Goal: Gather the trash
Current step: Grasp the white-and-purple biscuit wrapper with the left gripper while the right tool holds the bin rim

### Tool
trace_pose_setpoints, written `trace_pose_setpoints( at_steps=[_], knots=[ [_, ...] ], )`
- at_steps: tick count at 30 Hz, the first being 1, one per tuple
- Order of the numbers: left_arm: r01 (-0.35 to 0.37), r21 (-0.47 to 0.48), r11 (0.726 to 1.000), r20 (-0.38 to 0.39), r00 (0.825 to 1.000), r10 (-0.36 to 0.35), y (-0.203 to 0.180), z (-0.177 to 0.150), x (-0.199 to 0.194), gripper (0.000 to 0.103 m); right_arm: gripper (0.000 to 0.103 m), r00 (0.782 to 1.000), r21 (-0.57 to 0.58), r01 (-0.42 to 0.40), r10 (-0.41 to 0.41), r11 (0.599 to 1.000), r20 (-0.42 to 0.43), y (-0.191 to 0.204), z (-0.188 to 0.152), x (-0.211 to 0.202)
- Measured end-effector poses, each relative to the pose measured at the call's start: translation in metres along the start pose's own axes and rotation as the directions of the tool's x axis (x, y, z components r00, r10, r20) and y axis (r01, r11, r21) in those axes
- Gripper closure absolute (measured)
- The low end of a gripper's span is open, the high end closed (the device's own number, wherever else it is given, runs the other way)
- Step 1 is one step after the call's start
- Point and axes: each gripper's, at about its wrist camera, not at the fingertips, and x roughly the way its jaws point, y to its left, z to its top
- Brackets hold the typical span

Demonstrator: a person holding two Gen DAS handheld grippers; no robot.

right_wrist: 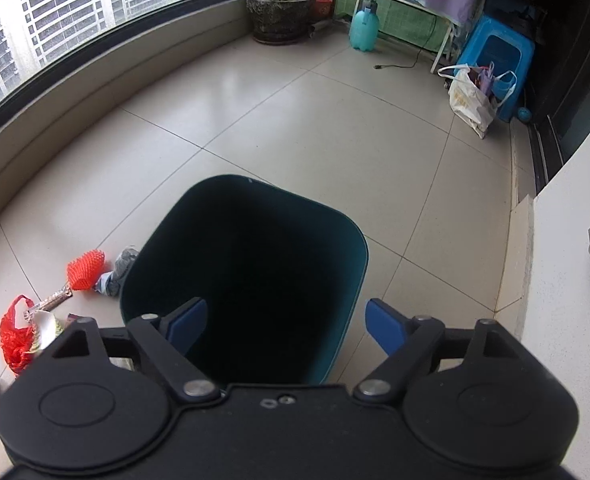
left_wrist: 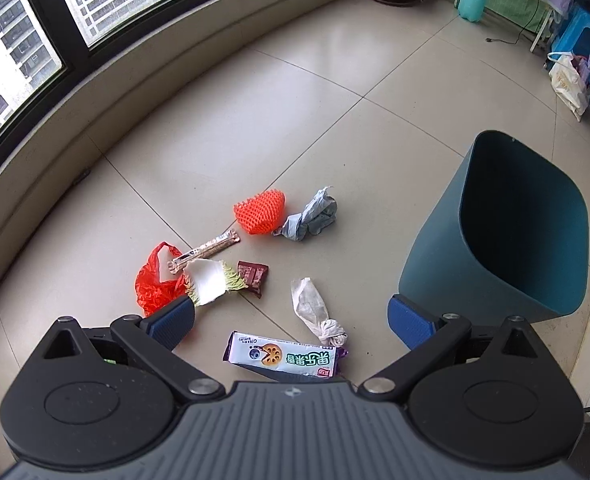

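Trash lies scattered on the tiled floor: a purple-and-white snack wrapper [left_wrist: 283,358], a twisted white tissue [left_wrist: 315,312], a brown wrapper [left_wrist: 253,276], a cabbage leaf [left_wrist: 211,280], a red plastic bag [left_wrist: 155,280], a clear stick wrapper [left_wrist: 207,250], an orange foam net [left_wrist: 261,212] and a grey rag [left_wrist: 313,218]. A teal bin [left_wrist: 507,224] stands to their right. My left gripper [left_wrist: 291,324] hangs open above the snack wrapper and tissue, holding nothing. My right gripper [right_wrist: 285,326] is open over the near rim of the bin [right_wrist: 247,280]; its left finger hangs over the dark mouth, its right finger outside the wall.
A curved window ledge [left_wrist: 107,96] borders the floor at left and back. A potted plant [right_wrist: 281,12], a teal spray bottle [right_wrist: 363,30], a blue stool [right_wrist: 495,64] and a white shopping bag [right_wrist: 471,100] stand at the far side. A white wall [right_wrist: 567,280] rises at right.
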Motion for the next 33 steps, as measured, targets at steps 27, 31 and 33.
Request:
trace_pose_setpoints(
  at_steps=[27, 31, 33],
  knots=[
    [-0.175, -0.491, 0.854, -0.427, 0.902, -0.061, 0.065, -0.079, 0.279, 0.0, 0.022, 0.995, 0.079, 0.028, -0.02, 0.996, -0.097, -0.02, -0.031, 0.092],
    [-0.192, -0.519, 0.833, -0.442, 0.894, -0.07, 0.065, -0.082, 0.298, 0.0, 0.026, 0.994, 0.084, 0.017, -0.008, 0.996, -0.104, -0.017, -0.028, 0.096],
    [-0.213, -0.523, 0.825, -0.458, 0.887, -0.061, 0.063, -0.083, 0.308, 0.0, 0.036, 0.994, 0.062, 0.025, -0.018, 0.998, -0.111, -0.014, -0.027, 0.098]
  ],
)
